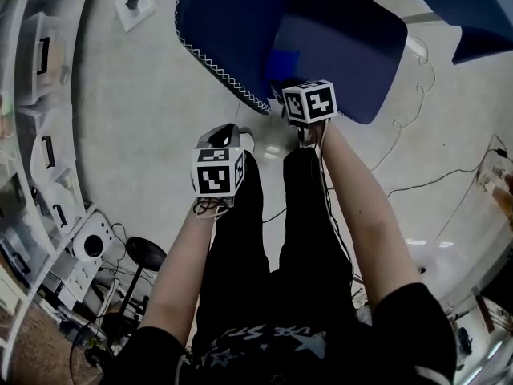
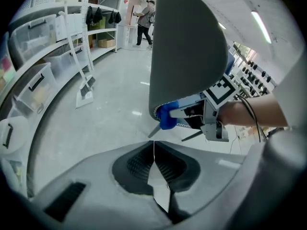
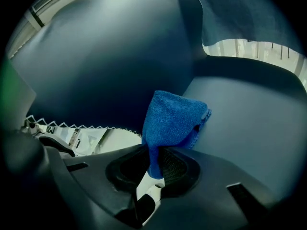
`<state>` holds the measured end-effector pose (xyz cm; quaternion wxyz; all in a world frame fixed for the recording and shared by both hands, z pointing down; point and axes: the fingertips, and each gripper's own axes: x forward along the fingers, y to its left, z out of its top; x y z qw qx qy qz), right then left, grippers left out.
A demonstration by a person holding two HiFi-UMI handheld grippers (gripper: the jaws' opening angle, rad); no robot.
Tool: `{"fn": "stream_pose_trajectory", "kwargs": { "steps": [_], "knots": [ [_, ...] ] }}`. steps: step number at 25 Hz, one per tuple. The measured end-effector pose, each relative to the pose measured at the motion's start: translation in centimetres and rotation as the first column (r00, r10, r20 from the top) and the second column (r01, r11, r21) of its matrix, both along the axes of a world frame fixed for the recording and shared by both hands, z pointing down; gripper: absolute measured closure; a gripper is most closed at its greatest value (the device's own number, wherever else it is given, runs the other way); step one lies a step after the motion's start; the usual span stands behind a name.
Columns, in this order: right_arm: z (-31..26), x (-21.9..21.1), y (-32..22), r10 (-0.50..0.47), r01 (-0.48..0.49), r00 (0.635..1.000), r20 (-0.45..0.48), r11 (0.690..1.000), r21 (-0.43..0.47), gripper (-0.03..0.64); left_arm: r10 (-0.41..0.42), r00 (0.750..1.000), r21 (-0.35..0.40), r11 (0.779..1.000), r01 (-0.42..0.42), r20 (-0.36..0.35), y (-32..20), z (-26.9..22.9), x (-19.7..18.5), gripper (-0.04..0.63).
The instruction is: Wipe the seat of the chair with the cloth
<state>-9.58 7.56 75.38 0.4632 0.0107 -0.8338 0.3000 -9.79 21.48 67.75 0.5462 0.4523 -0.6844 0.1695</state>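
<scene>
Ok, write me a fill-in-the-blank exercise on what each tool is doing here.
The right tool is shut on a ____ cloth.
The left tool has its jaws together and holds ____.
The cloth is held at the seat of a dark blue ____.
Missing words: blue; nothing; chair.
</scene>
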Motion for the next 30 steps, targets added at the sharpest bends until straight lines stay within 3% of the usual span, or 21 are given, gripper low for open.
{"fn": "stream_pose_trajectory", "kwargs": {
  "steps": [6, 16, 23, 30],
  "knots": [
    [-0.1, 0.7, -0.3, 0.005, -0.005, 1.0, -0.003, 1.0, 0.017, 0.56, 0.051, 0.999, 0.002, 0.999, -0.051, -0.005, -0.8, 0.0, 0.9, 0.575],
    [-0.1, 6.3, -4.8, 0.113, -0.113, 0.993, -0.021, 0.994, 0.007, 0.56, 0.163, 0.987, 0.024, 0.986, -0.163, -0.013, -6.1, -0.5, 6.2, 0.575],
    [0.3, 13.5, -10.3, 0.237, -0.237, 0.971, -0.033, 0.972, 0.014, 0.56, 0.287, 0.958, 0.024, 0.958, -0.287, -0.006, -11.6, -0.5, 10.8, 0.575],
    [0.5, 20.9, -14.6, 0.33, -0.33, 0.943, -0.042, 0.944, 0.008, 0.56, 0.411, 0.912, 0.009, 0.912, -0.411, 0.021, -16.7, -0.9, 15.0, 0.574]
  ]
}}
